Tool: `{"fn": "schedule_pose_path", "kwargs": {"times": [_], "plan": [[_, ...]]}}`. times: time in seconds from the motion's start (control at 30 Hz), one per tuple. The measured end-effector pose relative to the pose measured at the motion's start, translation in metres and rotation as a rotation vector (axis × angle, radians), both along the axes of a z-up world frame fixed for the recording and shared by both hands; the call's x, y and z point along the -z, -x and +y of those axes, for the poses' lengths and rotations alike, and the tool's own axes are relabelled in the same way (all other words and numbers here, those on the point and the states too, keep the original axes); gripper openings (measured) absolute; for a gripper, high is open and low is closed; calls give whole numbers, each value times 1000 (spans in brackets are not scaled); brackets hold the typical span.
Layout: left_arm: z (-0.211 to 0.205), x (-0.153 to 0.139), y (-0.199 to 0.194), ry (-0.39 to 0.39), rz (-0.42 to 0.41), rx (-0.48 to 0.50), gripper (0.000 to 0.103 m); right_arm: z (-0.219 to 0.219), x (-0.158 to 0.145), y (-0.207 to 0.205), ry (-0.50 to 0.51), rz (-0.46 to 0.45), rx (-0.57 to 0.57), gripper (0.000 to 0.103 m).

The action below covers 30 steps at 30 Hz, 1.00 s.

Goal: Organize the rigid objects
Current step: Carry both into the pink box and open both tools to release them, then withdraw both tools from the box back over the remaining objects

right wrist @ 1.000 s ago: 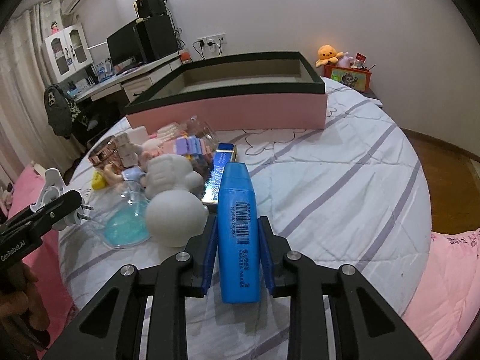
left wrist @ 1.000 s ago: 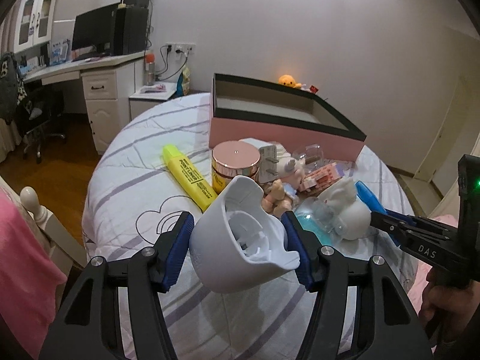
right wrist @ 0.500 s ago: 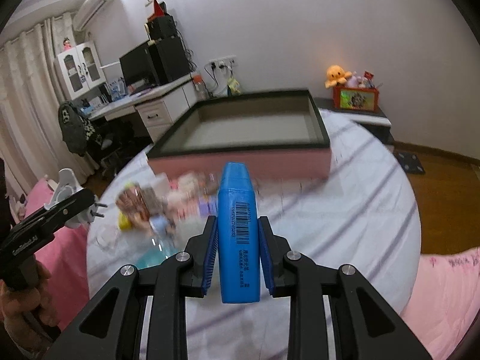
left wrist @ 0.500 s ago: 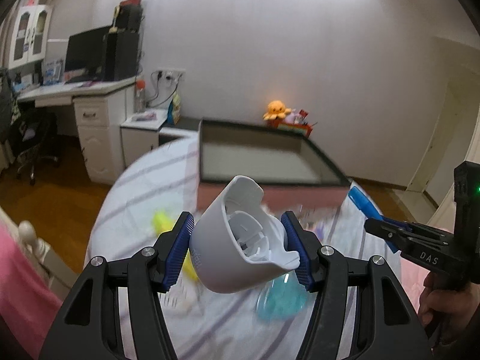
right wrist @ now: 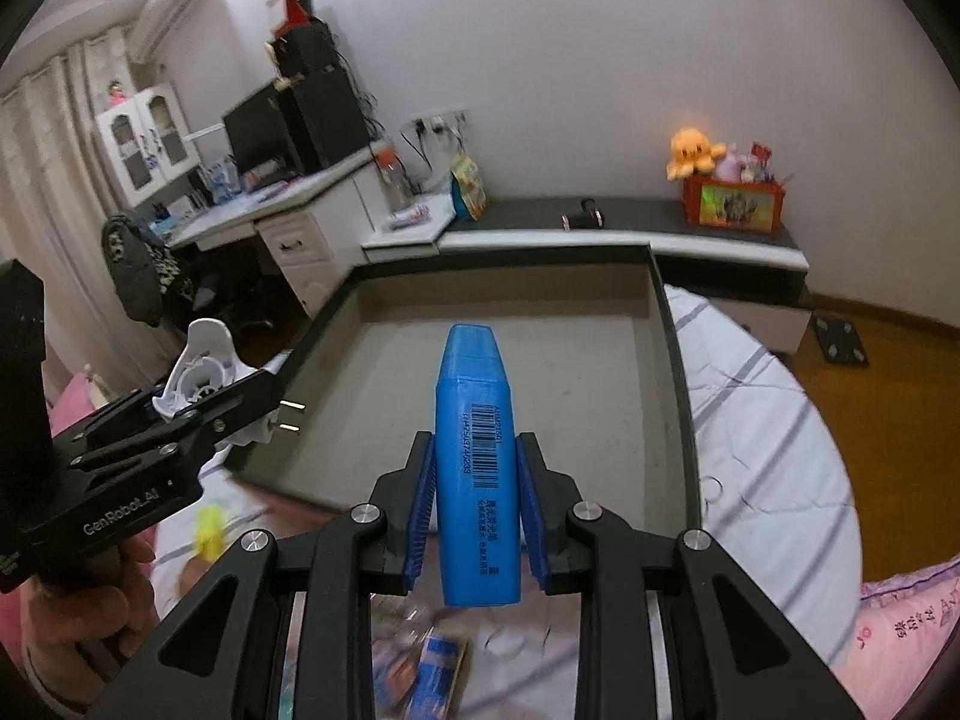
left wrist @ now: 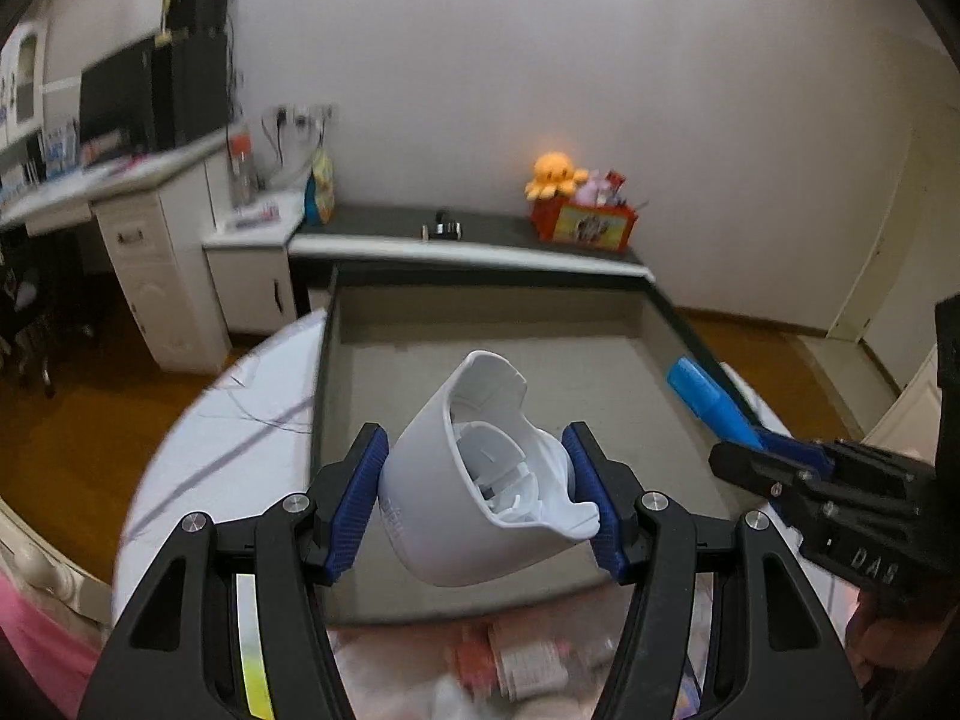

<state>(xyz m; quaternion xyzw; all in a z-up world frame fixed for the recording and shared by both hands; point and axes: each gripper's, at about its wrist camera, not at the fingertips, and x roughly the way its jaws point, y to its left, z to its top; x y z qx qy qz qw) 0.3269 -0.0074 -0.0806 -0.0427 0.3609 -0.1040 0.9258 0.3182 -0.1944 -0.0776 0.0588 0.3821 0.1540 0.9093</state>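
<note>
Above box, both grippers tilt downward, clamping probably plug, highlighter.

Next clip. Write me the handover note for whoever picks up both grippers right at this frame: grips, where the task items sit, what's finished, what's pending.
Left gripper: shut on the white plug-in device, held over the box.
Right gripper: shut on the blue highlighter, also over the box.
Box: on the bed, dark rim, nothing visible inside where its floor shows.
Done: both items picked up and brought above the box.
Left: release both into the box, then fetch the pile of small items lying on the bed in front of it, including the yellow highlighter. The pile is blurred; contents hard to tell.
</note>
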Motion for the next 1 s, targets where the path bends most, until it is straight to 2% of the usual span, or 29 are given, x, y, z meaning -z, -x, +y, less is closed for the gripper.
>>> {"fn": "schedule_pose_path", "kwargs": {"times": [0.2,0.27,0.3,0.33,0.37,0.4,0.43,0.63,0.73,1.0], "plan": [[-10,19,-28,-23,86,12,64,1,23,-26,30,77,26,27],[-12,18,-29,-48,91,12,81,-1,26,-28,29,90,40,30],[-13,16,-28,-53,85,3,91,-2,28,-29,22,96,44,35],[-13,13,-24,-54,73,-7,97,-3,28,-27,10,96,46,51],[-11,11,-20,-56,64,-18,100,-4,27,-22,2,84,45,66],[-9,10,-20,-58,59,-26,102,-4,25,-20,6,76,45,72],[-6,8,-17,-53,53,-34,103,-4,22,-15,20,60,56,84],[18,-9,22,9,-15,-85,103,-12,6,12,28,2,96,89],[25,-19,50,31,-61,-94,103,-16,-2,31,-2,-16,110,89],[36,-44,128,37,-179,-120,103,-9,-31,88,-30,-105,126,89]]}}
